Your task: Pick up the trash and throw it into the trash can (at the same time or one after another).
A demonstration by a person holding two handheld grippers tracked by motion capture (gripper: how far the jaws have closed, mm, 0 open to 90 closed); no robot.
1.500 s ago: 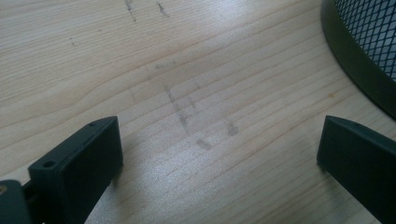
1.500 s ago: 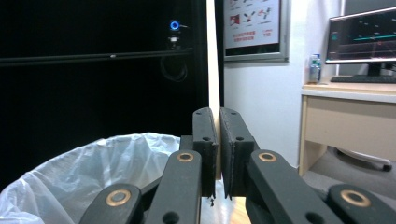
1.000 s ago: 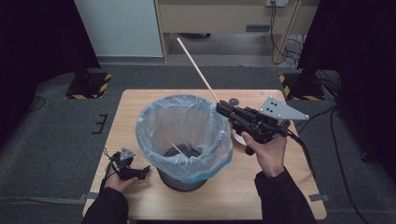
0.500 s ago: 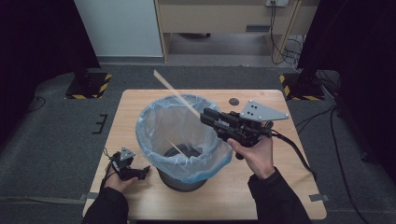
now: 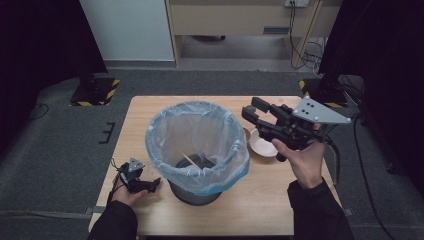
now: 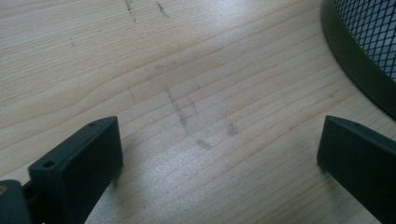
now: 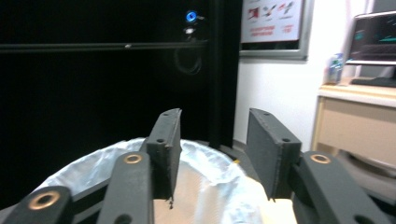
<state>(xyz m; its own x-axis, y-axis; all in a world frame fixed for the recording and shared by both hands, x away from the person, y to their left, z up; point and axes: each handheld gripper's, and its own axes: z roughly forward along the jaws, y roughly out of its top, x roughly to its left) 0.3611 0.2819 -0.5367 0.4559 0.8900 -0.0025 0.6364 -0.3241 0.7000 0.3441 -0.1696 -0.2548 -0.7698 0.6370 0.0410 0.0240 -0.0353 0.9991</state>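
Your worktop (image 5: 150, 107) is a pale wooden rectangle standing on grey carpet. A dark mesh bin (image 5: 192, 192), lined with a pale blue bag (image 5: 197, 135), stands on it near the middle. Just right of the bin sits a small pale bowl (image 5: 262, 147). Your left gripper (image 5: 145, 186) rests on the wood near the front left corner, close to the bin's base, and faint dark scuffs mark the grain there.

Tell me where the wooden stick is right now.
In the high view the wooden stick lies inside the lined bin at mid-table, leaning on its dark bottom, left of the open, empty right gripper.
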